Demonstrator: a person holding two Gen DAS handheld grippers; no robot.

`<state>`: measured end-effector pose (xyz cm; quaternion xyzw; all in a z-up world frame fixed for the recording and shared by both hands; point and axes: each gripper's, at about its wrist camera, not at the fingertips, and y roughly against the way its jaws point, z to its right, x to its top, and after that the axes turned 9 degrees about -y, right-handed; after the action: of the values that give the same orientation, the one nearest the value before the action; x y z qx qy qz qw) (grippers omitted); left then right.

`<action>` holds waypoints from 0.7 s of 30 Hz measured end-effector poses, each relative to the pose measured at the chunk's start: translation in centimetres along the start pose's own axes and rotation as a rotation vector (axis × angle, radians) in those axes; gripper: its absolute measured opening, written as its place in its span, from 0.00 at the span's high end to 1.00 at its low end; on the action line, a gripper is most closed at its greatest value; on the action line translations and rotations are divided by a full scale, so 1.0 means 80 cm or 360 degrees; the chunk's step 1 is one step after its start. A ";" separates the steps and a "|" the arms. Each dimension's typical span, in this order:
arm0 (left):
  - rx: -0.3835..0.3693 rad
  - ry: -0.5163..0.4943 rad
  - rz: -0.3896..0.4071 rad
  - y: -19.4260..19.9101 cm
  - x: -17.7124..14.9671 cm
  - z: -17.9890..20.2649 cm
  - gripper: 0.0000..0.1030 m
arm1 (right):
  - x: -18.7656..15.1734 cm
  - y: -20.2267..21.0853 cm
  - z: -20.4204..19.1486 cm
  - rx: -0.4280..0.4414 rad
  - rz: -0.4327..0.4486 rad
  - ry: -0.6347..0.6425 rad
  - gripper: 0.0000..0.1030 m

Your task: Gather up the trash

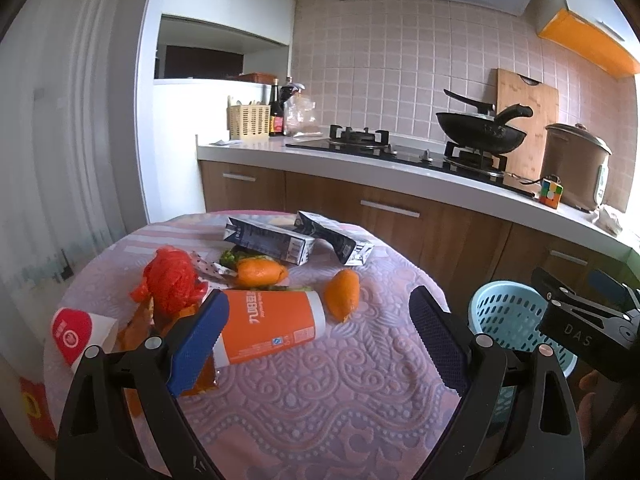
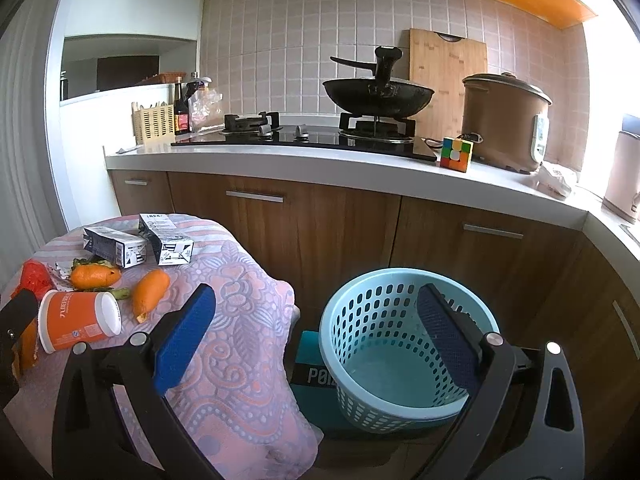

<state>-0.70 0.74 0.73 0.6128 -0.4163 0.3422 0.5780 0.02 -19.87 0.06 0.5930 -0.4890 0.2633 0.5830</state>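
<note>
Trash lies on a small round table with a pink patterned cloth (image 1: pixel 320 380): an orange paper cup (image 1: pixel 268 326) on its side, two orange peels (image 1: pixel 342 294), two dark drink cartons (image 1: pixel 268 240), a crumpled red plastic bag (image 1: pixel 172 284) and a red-and-white wrapper (image 1: pixel 76 336). My left gripper (image 1: pixel 320 334) hovers open over the near part of the table, its left finger just in front of the cup. A light blue basket (image 2: pixel 400 344) stands on the floor right of the table, nothing visible in it. My right gripper (image 2: pixel 316 330) is open above the gap between table and basket.
Behind runs a kitchen counter (image 2: pixel 320 160) with a gas hob, a black wok (image 2: pixel 378 96), a cutting board, a brown rice cooker (image 2: pixel 504 120), a colour cube (image 2: pixel 456 154) and bottles. Wooden cabinet doors (image 2: pixel 300 232) close off the space behind the table and basket.
</note>
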 end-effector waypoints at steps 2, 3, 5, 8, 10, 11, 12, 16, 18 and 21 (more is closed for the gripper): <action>0.0023 -0.0008 0.0014 0.002 0.000 -0.001 0.13 | 0.001 0.000 0.001 0.0000 0.0000 -0.0004 0.07; 0.0031 -0.0013 0.0018 0.003 0.001 0.000 0.12 | 0.001 0.000 0.001 0.0000 0.0003 -0.0004 0.07; 0.0031 -0.0016 0.0024 0.005 0.003 -0.001 0.12 | 0.001 0.001 0.001 -0.0002 0.0005 0.0001 0.07; 0.0034 -0.0015 0.0029 0.007 0.003 -0.001 0.12 | 0.000 0.002 -0.001 -0.0005 0.0014 0.0006 0.07; 0.0035 -0.0017 0.0030 0.007 0.003 -0.002 0.12 | 0.001 0.004 -0.002 -0.0001 0.0018 0.0007 0.07; 0.0036 -0.0016 0.0030 0.007 0.003 -0.002 0.12 | 0.001 0.005 -0.002 0.0002 0.0020 0.0006 0.07; 0.0036 -0.0016 0.0030 0.007 0.002 -0.001 0.12 | 0.001 0.005 -0.002 0.0003 0.0021 0.0005 0.07; 0.0036 -0.0013 0.0032 0.008 0.001 -0.001 0.12 | 0.001 0.007 -0.003 0.0007 0.0028 0.0013 0.07; 0.0036 -0.0015 0.0035 0.008 0.001 0.000 0.12 | 0.002 0.008 -0.003 0.0009 0.0031 0.0010 0.07; 0.0039 -0.0013 0.0038 0.009 0.001 0.000 0.12 | 0.001 0.010 -0.004 0.0008 0.0038 0.0008 0.07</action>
<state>-1.33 0.74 1.09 0.6162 -0.4216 0.3517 0.5647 -0.55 -19.50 0.55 0.5880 -0.4939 0.2728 0.5796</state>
